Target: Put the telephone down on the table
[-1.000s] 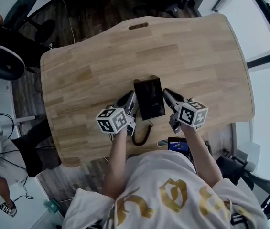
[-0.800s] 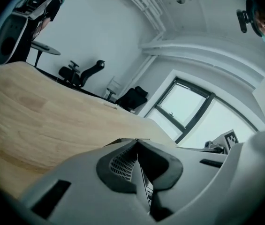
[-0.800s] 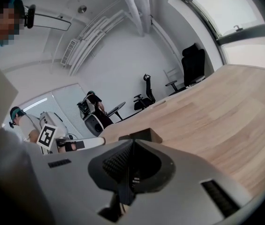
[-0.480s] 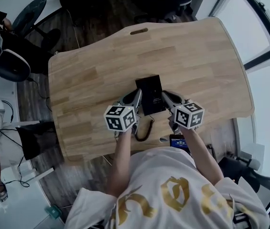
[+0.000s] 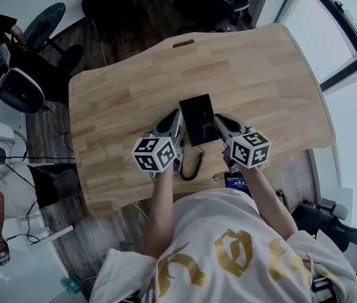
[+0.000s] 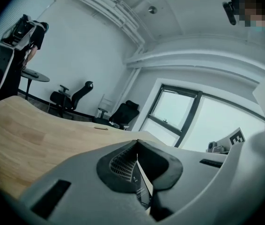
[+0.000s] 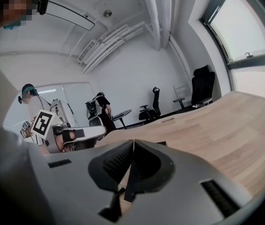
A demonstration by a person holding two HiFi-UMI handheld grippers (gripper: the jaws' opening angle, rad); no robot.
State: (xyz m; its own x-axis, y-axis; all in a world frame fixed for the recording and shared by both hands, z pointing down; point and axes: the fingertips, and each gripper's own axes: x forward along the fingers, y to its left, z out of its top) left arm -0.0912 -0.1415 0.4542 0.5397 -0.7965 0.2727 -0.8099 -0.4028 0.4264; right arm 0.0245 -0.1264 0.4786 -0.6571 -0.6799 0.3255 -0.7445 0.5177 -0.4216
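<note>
- The person's white shirt (image 5: pixel 222 251) fills the near edge of the head view. Both forearms reach out to the grippers, as they did a second ago.
- A small lit device (image 5: pixel 237 182) sits by the right forearm at the table's near edge, in the same spot as before.
- The left gripper (image 5: pixel 177 116) has its jaws pressed together at the tips. In its own view a thin dark edge of the telephone (image 5: pixel 198 118) is pinched between them.
- The right gripper (image 5: pixel 218 119) has its jaws closed the same way, with a dark strip caught in the narrow gap below the tips.
- The grippers flank the telephone left and right, and the hold is unchanged from a second ago.
- The coiled cord (image 5: pixel 194 166) curls from the telephone's near end toward the left gripper, much as before.
- The telephone lies flat over the middle of the table (image 5: pixel 260 74). It is now closer to the slot (image 5: pixel 182 43) at the far edge than a second ago. I cannot tell whether it touches the wood.
- Beyond the table, black chairs (image 5: pixel 102 5) stand on the dark floor and a window (image 5: pixel 349 17) runs along the right.
</note>
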